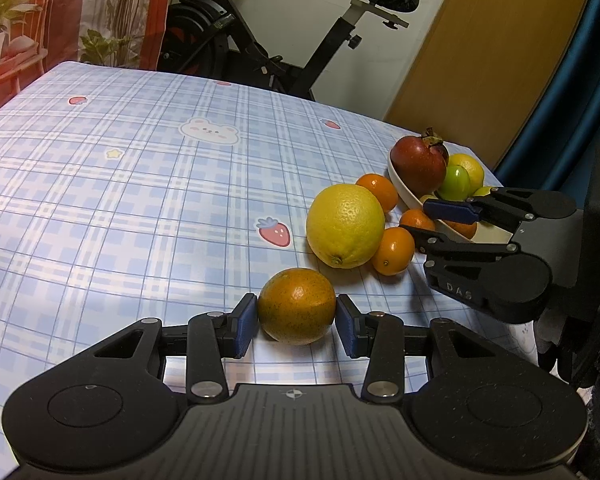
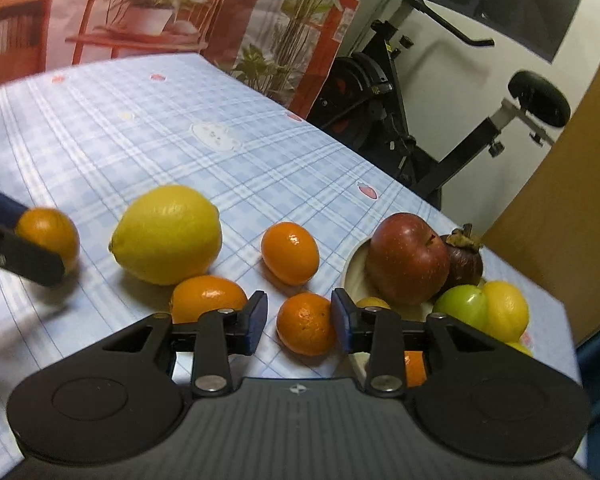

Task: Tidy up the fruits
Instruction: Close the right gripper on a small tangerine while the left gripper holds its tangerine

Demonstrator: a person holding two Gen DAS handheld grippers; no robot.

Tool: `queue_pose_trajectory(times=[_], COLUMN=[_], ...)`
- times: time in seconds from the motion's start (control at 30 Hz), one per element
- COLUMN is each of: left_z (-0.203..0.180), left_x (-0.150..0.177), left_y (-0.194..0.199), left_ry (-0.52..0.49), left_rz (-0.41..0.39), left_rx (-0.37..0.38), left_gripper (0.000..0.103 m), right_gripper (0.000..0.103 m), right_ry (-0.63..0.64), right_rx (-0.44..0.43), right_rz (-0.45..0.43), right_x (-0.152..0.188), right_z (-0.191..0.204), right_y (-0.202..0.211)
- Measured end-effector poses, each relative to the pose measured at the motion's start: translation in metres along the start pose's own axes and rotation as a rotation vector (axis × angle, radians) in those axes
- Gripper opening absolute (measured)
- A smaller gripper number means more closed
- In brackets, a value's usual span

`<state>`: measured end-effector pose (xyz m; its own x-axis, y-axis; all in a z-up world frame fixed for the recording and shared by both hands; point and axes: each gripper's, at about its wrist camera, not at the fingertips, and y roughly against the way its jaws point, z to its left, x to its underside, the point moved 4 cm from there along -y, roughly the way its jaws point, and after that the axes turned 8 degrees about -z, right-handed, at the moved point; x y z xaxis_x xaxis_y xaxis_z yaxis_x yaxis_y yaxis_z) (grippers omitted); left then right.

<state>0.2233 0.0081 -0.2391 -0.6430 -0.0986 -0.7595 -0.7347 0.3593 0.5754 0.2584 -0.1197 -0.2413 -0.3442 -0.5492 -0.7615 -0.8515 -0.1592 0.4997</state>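
My left gripper [image 1: 296,316] has its pads pressed on both sides of a speckled orange [image 1: 297,306], which sits on the checked tablecloth [image 1: 120,200], near side, apart from the other fruit. I judge this grip is for carrying it to the white bowl [image 2: 354,270] at the far right, where an apple [image 2: 407,258] already lies. My right gripper [image 2: 299,320] stands apart around a small mandarin [image 2: 306,323], not yet closed, just beside the bowl. A lemon [image 1: 345,226] waits between.
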Motion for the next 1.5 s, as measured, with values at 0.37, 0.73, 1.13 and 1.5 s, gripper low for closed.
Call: queue_pose_trajectory(times=[0.37,0.73,1.13,1.5], left_z=[0.001,0.001,0.001,0.003], left_x=[0.000,0.000,0.001,0.003], left_y=[0.001,0.001,0.002,0.003], left_ry=[0.006,0.006,-0.004,0.003], left_rz=[-0.001,-0.001,-0.016,-0.026], left_rx=[0.002,0.003,0.007,0.020], left_gripper=[0.045,0.045,0.045,0.045], right_gripper=[0.007,0.031,0.048,0.048], right_ry=[-0.160,-0.764,-1.170,-1.041], right_rx=[-0.020,-0.126,-0.101,-0.005], right_rz=[-0.004,0.045,0.172,0.246], right_x=[0.012,0.022,0.036,0.009], right_z=[-0.014,-0.071,-0.095,-0.070], right_y=[0.026,0.027,0.011,-0.013])
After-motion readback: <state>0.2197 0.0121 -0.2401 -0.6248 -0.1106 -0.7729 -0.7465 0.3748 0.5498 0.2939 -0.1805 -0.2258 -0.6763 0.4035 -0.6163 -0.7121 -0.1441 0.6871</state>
